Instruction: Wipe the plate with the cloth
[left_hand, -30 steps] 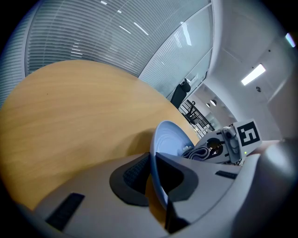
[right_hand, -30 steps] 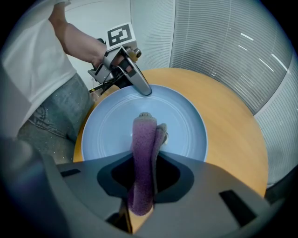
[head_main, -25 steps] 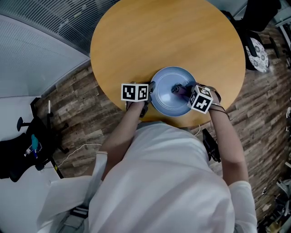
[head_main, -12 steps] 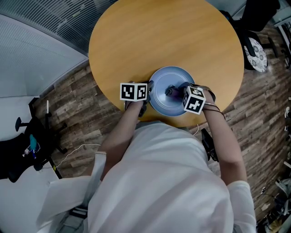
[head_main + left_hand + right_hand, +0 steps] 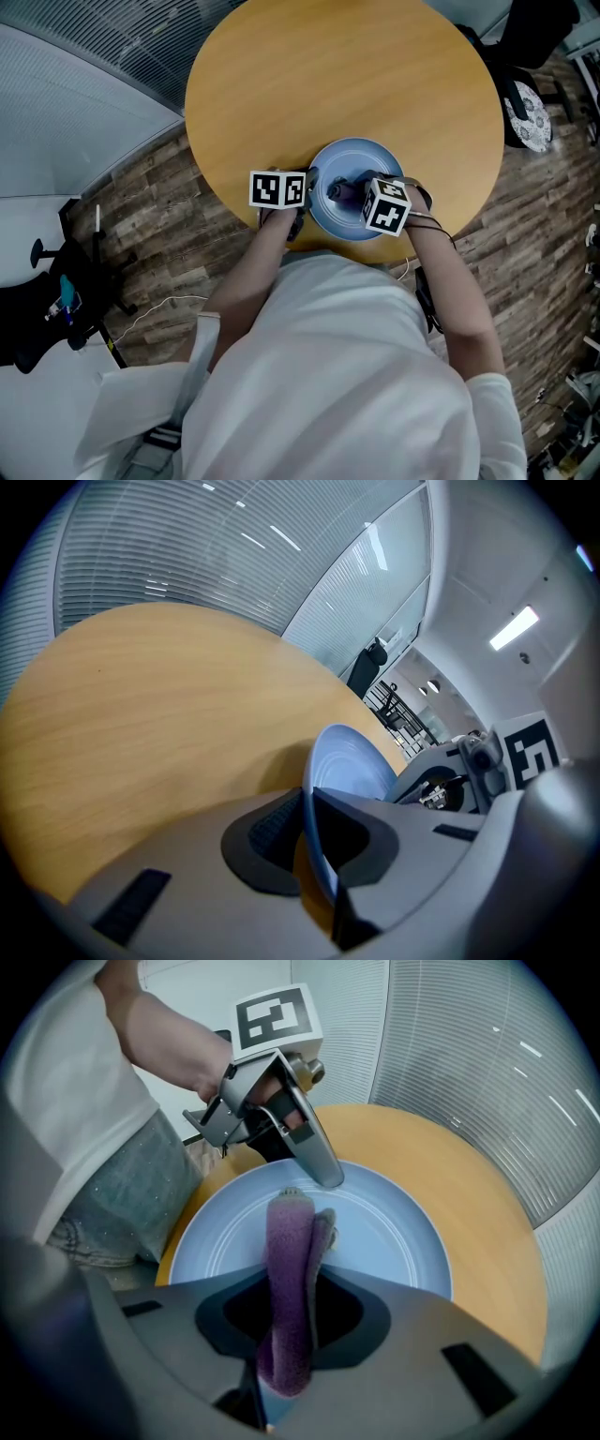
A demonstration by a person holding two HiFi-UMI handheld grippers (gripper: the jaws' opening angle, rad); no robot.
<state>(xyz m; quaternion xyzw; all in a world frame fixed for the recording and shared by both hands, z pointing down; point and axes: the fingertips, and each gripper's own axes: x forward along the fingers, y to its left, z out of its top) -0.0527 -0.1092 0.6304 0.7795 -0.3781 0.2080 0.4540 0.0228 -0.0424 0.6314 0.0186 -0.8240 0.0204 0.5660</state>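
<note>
A light blue plate (image 5: 364, 156) lies at the near edge of the round wooden table (image 5: 337, 75). My left gripper (image 5: 310, 184) is shut on the plate's left rim; in the left gripper view the rim (image 5: 349, 759) runs edge-on between the pads of that gripper (image 5: 309, 829). My right gripper (image 5: 291, 1327) is shut on a folded purple cloth (image 5: 287, 1269), which hangs down onto the plate's inside (image 5: 386, 1232). In the head view the cloth (image 5: 343, 190) sits left of the plate's middle, under the right gripper (image 5: 349, 192).
The plate sits close to the table's near edge, right in front of the person's body. The rest of the tabletop stretches away beyond it. A black chair base (image 5: 47, 309) stands on the wood floor at left, and a stool (image 5: 530, 112) at upper right.
The right gripper has slid leftward across the plate with the cloth, from the right side towards the left gripper. The left gripper and the plate have stayed put.
</note>
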